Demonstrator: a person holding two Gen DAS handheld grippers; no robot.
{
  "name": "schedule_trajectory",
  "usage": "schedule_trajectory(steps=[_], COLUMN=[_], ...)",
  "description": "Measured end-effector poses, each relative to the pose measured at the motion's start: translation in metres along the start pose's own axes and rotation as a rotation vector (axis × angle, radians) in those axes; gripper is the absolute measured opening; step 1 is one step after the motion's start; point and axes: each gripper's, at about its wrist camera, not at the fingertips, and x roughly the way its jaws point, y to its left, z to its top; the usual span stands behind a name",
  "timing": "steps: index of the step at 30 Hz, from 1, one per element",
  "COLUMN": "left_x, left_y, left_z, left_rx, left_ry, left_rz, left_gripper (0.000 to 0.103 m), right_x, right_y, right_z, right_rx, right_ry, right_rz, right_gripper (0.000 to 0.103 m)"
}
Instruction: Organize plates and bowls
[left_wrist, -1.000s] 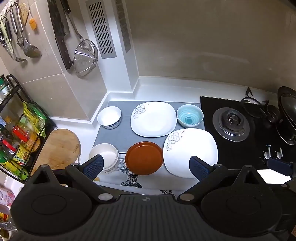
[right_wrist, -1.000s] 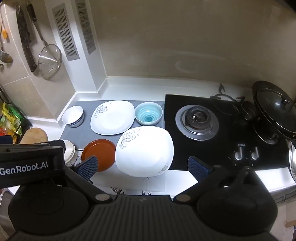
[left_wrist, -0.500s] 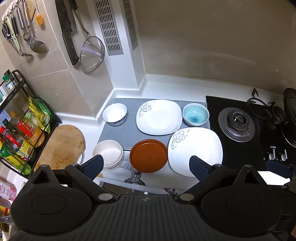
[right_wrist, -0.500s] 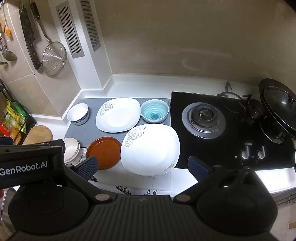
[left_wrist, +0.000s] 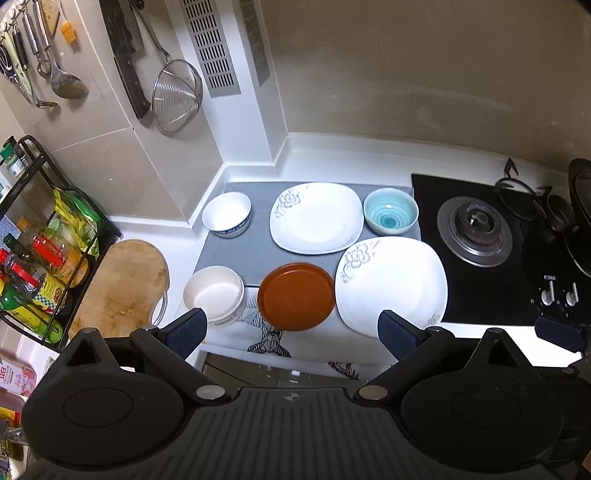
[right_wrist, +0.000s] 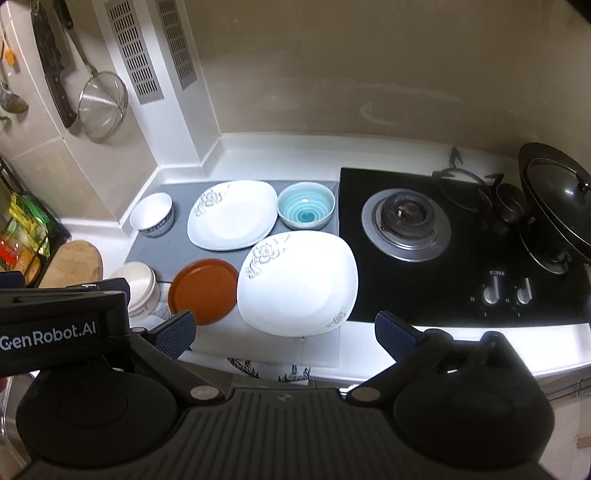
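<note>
On the counter lie two white square plates with flower prints, one at the back and a larger one in front. A brown round plate lies left of the larger one. A blue bowl, a white blue-rimmed bowl and a cream bowl stand around them. My left gripper is open and empty, above the counter's front edge. My right gripper is open and empty, near the larger plate's front.
A grey mat lies under the back dishes. A black gas hob with a wok and lid is on the right. A wooden cutting board and a bottle rack are on the left. Utensils and a strainer hang on the wall.
Both views have shifted so the dishes sit slightly further right and farther away; both grippers drew back a little. Nothing on the counter moved. Both grippers stay open.
</note>
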Motion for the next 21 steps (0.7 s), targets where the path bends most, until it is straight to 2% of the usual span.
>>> schedule_trajectory(steps=[13,21], left_x=[-0.004,-0.004], left_y=[0.005,0.007], left_z=[-0.009,-0.01], left_rx=[-0.024,-0.011], left_ry=[-0.028,-0.009], left_rz=[0.009,0.009], left_gripper=[0.099,0.099], right_x=[-0.002,-0.002], right_y=[0.006,0.006], right_z=[-0.009,-0.012], right_rx=[0.017,0.026], right_ry=[-0.013,-0.001], right_rz=[0.006,0.014], right_gripper=[0.103,0.103])
